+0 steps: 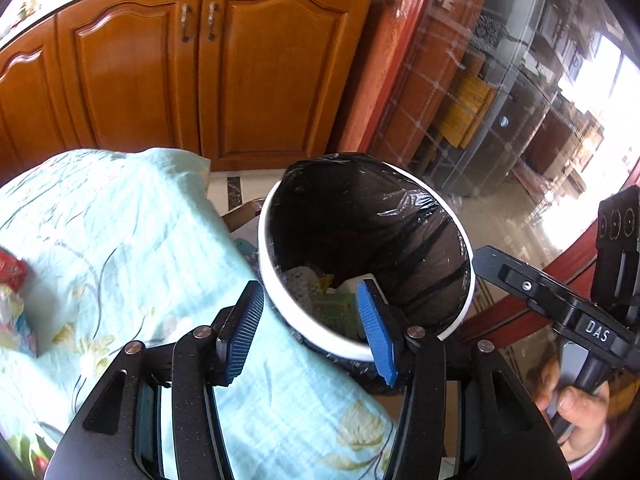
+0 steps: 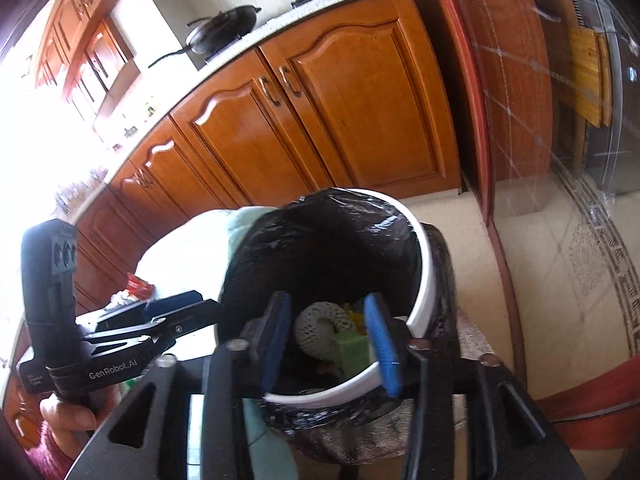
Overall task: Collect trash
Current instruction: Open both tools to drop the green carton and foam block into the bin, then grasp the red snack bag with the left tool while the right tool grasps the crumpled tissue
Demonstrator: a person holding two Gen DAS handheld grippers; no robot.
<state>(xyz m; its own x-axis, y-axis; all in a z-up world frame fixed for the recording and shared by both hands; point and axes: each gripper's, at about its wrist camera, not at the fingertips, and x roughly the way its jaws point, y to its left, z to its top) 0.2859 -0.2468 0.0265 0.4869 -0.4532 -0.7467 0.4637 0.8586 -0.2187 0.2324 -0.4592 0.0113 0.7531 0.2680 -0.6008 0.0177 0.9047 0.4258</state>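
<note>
A white trash bin (image 1: 404, 176) lined with a black bag stands beside the table; it also shows in the right wrist view (image 2: 424, 280). Inside lie a white foam net (image 2: 320, 326), a green carton (image 2: 352, 350) and yellow scraps. My left gripper (image 1: 312, 332) is open and empty, straddling the bin's near rim. My right gripper (image 2: 332, 344) is open and empty, right above the bin's mouth. A red wrapper (image 1: 10, 270) lies on the table at the far left, also in the right wrist view (image 2: 140, 284).
The table wears a light green flowered cloth (image 1: 120, 240). Wooden kitchen cabinets (image 1: 248, 72) stand behind. A red-framed glass door (image 1: 500, 100) is to the right. A patterned tile floor (image 2: 560, 272) lies to the right. A pan (image 2: 224, 28) and a pot sit on the counter.
</note>
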